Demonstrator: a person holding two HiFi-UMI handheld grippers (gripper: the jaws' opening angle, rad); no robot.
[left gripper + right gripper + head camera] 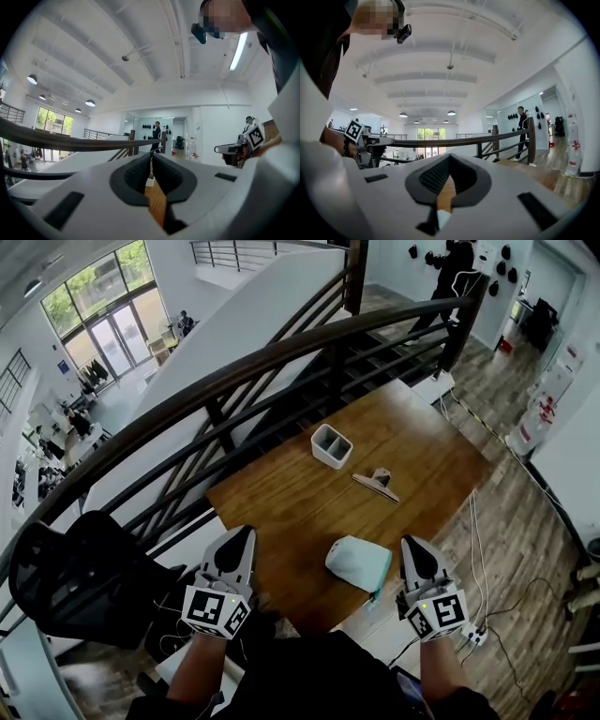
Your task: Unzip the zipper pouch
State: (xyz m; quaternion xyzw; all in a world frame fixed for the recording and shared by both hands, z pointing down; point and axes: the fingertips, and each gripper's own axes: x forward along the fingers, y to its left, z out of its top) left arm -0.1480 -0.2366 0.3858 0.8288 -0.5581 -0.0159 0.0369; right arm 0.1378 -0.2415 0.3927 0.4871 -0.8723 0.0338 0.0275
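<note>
— Head view first. Found the zipper pouch [359, 563] where?

— Lying flat on the wooden table [281, 507], close to its near edge. Sat between the two grippers, nearer the right one, touching neither.

— Zipper open or closed?

— Could not be made out, being too small. Saw only a teal scrap at the pouch's near corner, possibly the pull. Judged the scene to fit a closed pouch waiting to be gripped, and equally an unzipped one set free.

— And the hands?

— Held the left gripper [246, 533] and the right gripper [410, 543] side by side at the table's near edge, well apart. Pointed both level, across the table.

— Left gripper view?

— Showed the jaws closed tip to tip. Held nothing, with only a strip of table wood visible through the slit behind the tips.

— Right gripper view?

— Much the same. Showed the jaws fully together and empty, with wood in the slit.

— Next move, then?

— Hung on the zipper's state. Called for a check of the pull and the pouch's mouth before anything else. Could not be judged further.
</note>
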